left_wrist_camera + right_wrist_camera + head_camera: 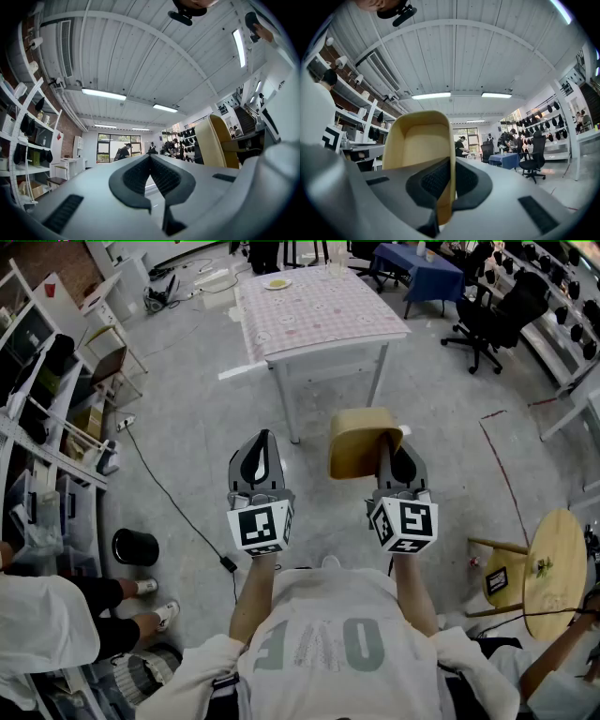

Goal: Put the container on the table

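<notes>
Pinching the tan container [359,442] by its wall, the right gripper [388,441] is holding it aloft while the left gripper [263,437] is hanging pressed together, empty

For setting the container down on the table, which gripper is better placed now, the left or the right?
Right. The right gripper is shut on the wall of the container, and the table stands ahead of it. The left gripper is shut and holds nothing.
</notes>
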Motion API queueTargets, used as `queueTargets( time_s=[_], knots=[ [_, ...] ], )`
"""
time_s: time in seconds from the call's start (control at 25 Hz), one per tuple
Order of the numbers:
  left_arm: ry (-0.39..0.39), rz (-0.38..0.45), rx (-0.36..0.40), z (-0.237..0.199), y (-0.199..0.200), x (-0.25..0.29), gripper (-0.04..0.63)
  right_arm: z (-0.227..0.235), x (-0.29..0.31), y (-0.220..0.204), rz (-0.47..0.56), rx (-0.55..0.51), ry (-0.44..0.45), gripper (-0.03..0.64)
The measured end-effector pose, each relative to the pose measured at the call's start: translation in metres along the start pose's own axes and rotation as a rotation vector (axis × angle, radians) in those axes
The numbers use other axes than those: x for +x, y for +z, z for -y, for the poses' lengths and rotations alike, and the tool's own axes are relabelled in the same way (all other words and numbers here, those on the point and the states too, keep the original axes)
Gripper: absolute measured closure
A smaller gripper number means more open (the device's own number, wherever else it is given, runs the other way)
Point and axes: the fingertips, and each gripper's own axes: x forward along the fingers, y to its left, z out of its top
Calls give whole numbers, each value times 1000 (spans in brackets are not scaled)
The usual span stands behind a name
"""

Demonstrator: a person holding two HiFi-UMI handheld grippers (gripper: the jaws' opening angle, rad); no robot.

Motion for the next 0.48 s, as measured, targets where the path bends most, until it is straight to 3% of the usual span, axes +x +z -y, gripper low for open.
queueTargets(
  time_s=[0.48],
  knots=[
    [-4, -32, -14, 21, -14, 14, 568, 13, 13, -31, -68, 60, 48, 588]
  ],
)
